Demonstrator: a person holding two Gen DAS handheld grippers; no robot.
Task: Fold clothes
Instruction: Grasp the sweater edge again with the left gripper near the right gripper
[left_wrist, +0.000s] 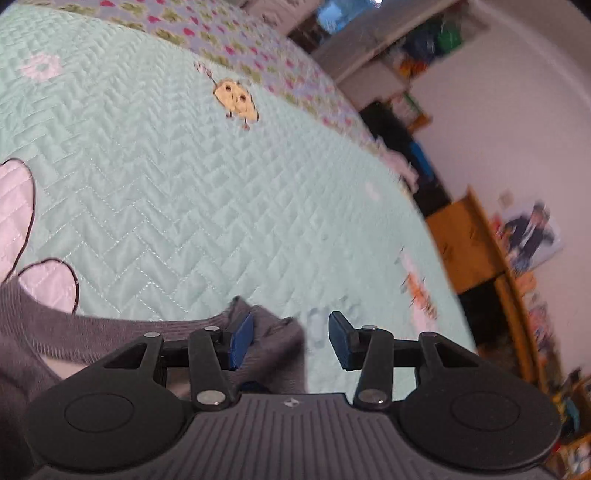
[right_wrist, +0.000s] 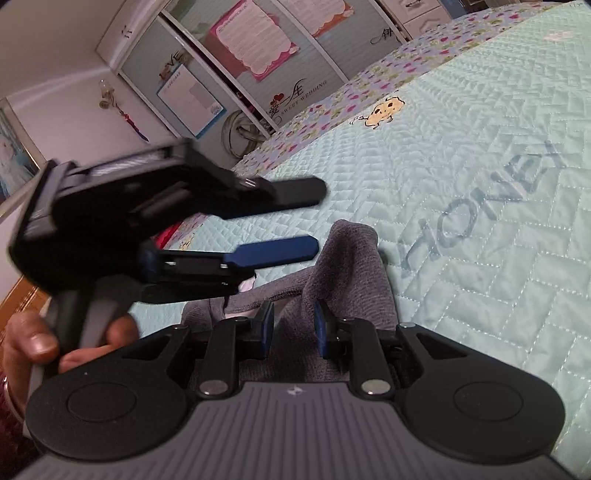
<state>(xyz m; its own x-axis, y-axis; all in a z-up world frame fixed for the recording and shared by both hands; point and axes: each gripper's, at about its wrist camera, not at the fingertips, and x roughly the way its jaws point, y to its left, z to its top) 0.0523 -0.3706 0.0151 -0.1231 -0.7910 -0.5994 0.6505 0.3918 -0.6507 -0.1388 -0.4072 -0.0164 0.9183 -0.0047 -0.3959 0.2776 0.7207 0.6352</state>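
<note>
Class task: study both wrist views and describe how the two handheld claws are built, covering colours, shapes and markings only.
Each claw has a ribbed grey body with a small white logo, round black discs at both sides, black linkage arms with silver rivets, and flat blue pads on its fingers. The right claw matches. The left claw shows a black pistol-style handle. Something reddish, too blurred to identify, sits by the hand.

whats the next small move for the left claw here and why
Probably bring the left claw back onto the free edge of the grey garment and close on it. Its jaws stand apart with nothing pinched, the cloth only brushing one finger, while the right claw pinches a raised fold on the quilt.
</note>
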